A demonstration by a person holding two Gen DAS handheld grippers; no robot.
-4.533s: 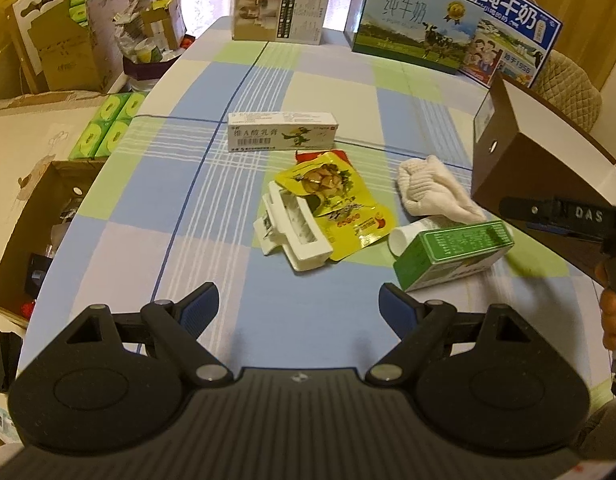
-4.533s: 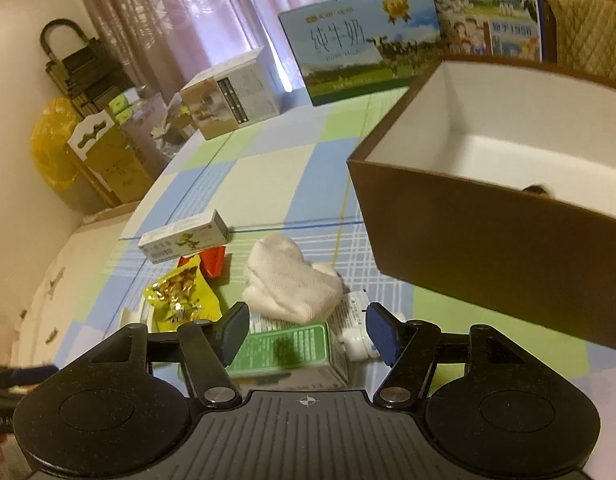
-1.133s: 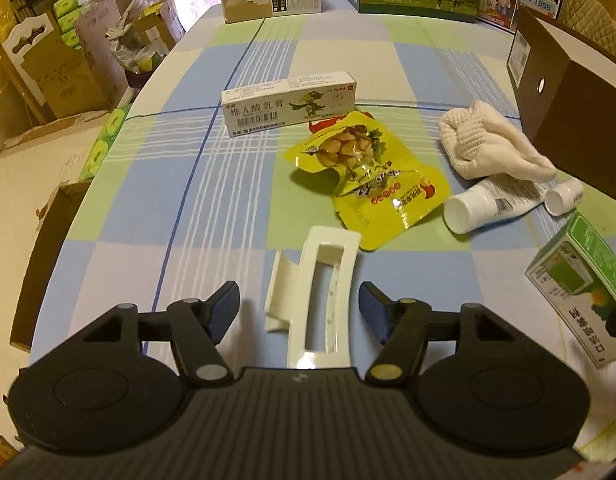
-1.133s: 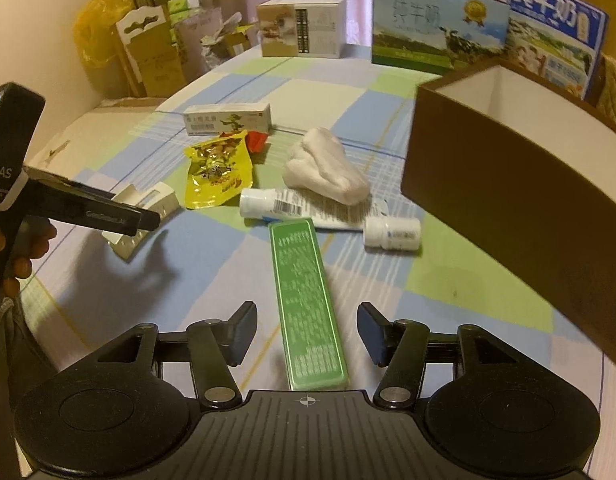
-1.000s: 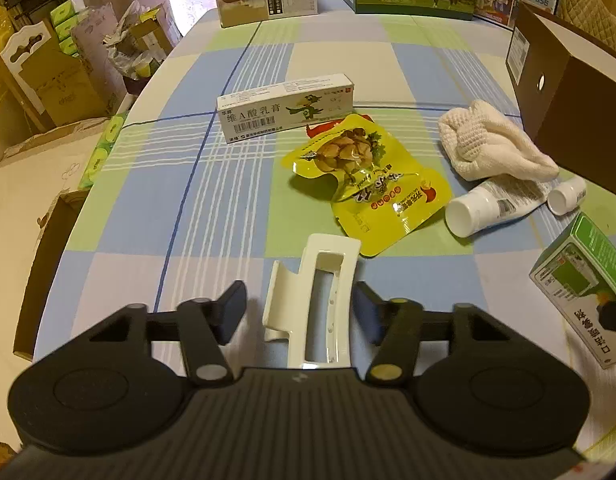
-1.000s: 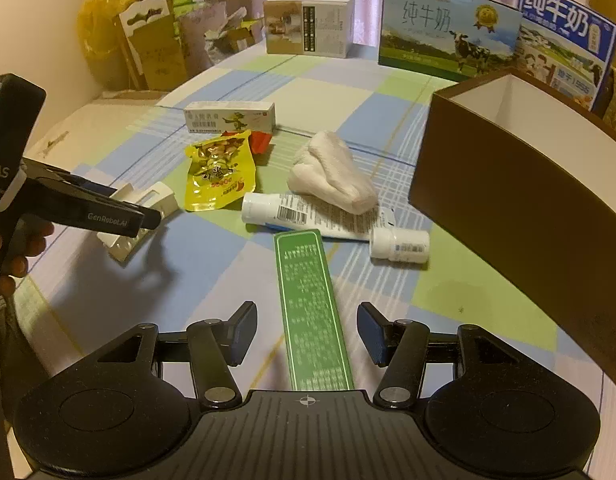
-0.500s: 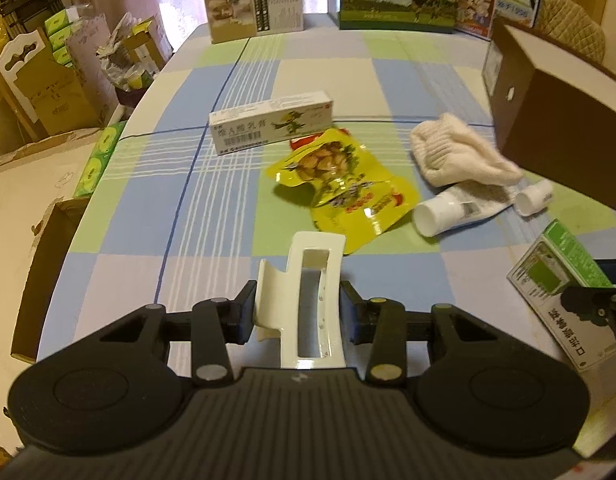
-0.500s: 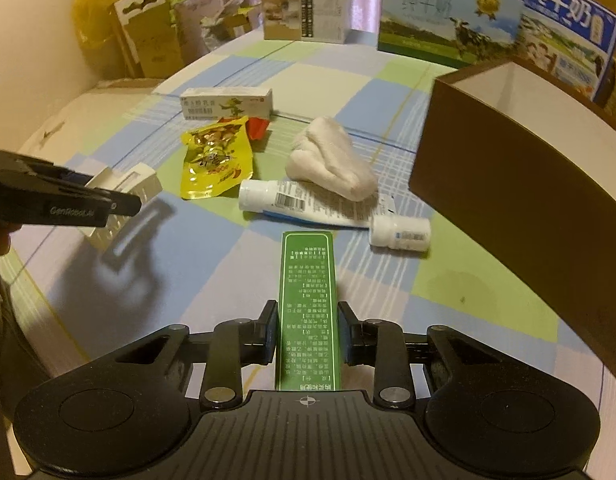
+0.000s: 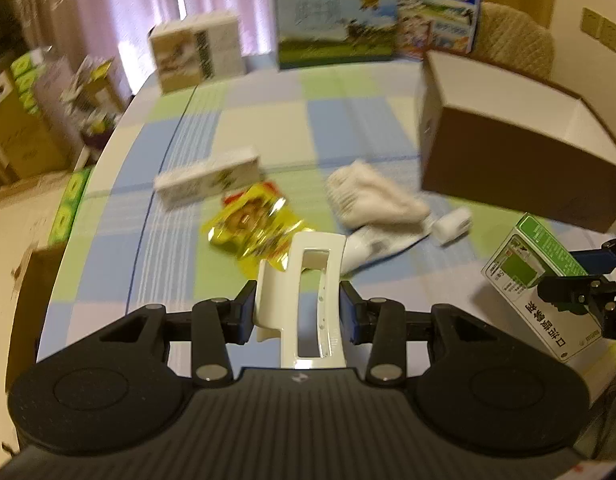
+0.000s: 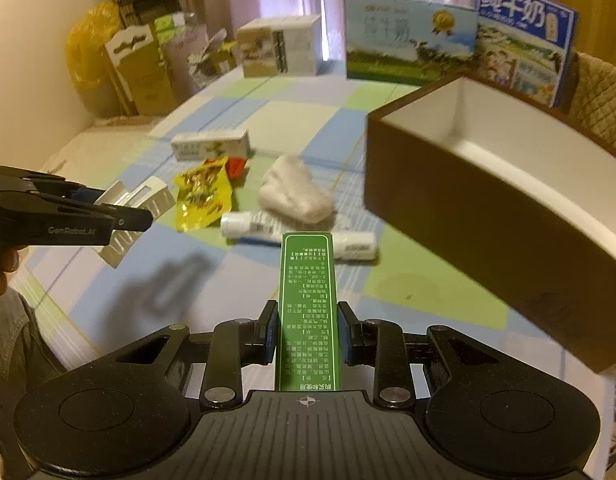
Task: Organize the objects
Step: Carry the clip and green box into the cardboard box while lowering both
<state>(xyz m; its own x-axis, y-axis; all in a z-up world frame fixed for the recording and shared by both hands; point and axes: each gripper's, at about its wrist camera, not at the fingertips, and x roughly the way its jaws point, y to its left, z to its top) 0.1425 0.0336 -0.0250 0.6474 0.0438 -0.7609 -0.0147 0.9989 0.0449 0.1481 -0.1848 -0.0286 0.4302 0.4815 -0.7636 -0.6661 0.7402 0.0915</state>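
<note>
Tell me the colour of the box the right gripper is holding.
Green, with pale printed text; the box shows best in the right wrist view, clamped in the right gripper.

Two held items near, loose items mid-tabletop, open box to the right.

On the tabletop (image 9: 347,120), the open box (image 9: 519,168) sits right; the rolled cloth (image 9: 371,200) lies just left of it, with the tube (image 9: 379,246) and small bottle (image 9: 451,220) nearer, beside the cloth; the snack pouch (image 9: 252,232) lies left of the cloth; the long carton (image 9: 208,180) lies behind the pouch; three cartons stand along the far edge; the plastic holder (image 9: 308,300) sits between the left gripper (image 9: 298,308) jaws, near; the medicine box (image 10: 308,312) sits between the right gripper (image 10: 308,328) jaws, right of the holder.
</note>
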